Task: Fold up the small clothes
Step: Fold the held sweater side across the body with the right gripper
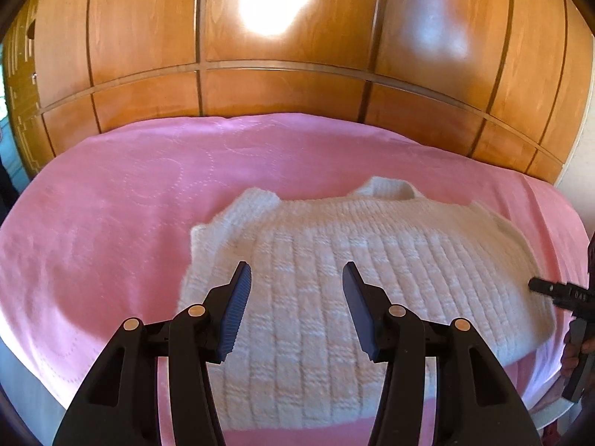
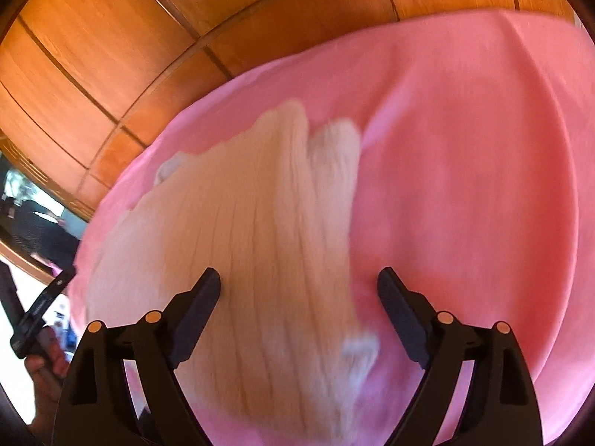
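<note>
A small white knitted sweater (image 1: 334,260) lies flat on a pink bedspread (image 1: 111,215), collar towards the far side. My left gripper (image 1: 296,271) is open and empty, hovering above the sweater's lower left part. The right gripper's tip (image 1: 546,288) shows at the sweater's right edge in the left wrist view. In the right wrist view, which is blurred, the sweater (image 2: 253,241) lies under my right gripper (image 2: 299,278), which is open and empty; its jaws stand wide apart above the sweater's near edge. The left gripper (image 2: 41,308) shows at the far left there.
A wooden panelled wardrobe (image 1: 282,37) stands just behind the bed. The pink bedspread (image 2: 465,167) extends widely to the left and right of the sweater. The bed's near edge runs along the bottom of the left wrist view.
</note>
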`<move>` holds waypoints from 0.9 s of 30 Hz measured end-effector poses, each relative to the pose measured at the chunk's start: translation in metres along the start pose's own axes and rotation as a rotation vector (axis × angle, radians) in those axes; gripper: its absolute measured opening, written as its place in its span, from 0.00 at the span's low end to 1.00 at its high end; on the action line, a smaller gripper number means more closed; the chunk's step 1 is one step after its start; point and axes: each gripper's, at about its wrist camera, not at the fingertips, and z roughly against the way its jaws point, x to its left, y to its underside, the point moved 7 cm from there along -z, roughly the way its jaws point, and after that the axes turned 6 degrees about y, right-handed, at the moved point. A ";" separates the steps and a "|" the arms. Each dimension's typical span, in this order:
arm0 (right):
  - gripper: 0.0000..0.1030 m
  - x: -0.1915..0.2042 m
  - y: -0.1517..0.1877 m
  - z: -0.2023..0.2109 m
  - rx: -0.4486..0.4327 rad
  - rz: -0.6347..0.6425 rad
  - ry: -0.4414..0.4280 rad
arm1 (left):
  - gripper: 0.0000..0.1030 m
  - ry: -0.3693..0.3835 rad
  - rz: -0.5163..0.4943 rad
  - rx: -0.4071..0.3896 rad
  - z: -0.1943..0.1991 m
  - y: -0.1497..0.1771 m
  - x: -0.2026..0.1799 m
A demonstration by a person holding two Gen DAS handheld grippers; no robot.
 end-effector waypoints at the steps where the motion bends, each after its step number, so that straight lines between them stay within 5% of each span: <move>1: 0.84 0.001 0.007 0.003 0.005 -0.010 -0.031 | 0.49 0.003 -0.004 0.002 0.001 0.002 -0.003; 4: 0.77 0.004 0.022 0.012 0.021 -0.049 -0.116 | 0.49 0.016 -0.012 0.019 0.001 0.006 -0.012; 10: 0.37 0.001 0.043 0.015 0.048 -0.135 -0.219 | 0.49 0.052 -0.052 0.048 -0.008 0.013 -0.034; 12: 0.35 -0.002 0.045 0.014 0.041 -0.160 -0.241 | 0.49 0.060 -0.062 0.057 -0.012 0.015 -0.042; 18: 0.43 -0.006 0.043 0.015 0.031 -0.170 -0.295 | 0.49 0.090 -0.103 0.082 -0.023 0.019 -0.068; 23: 0.70 0.004 0.046 0.021 0.007 -0.151 -0.327 | 0.49 0.109 -0.142 0.105 -0.033 0.022 -0.090; 27: 0.77 0.015 0.047 0.020 -0.001 -0.115 -0.278 | 0.49 0.121 -0.172 0.123 -0.040 0.024 -0.104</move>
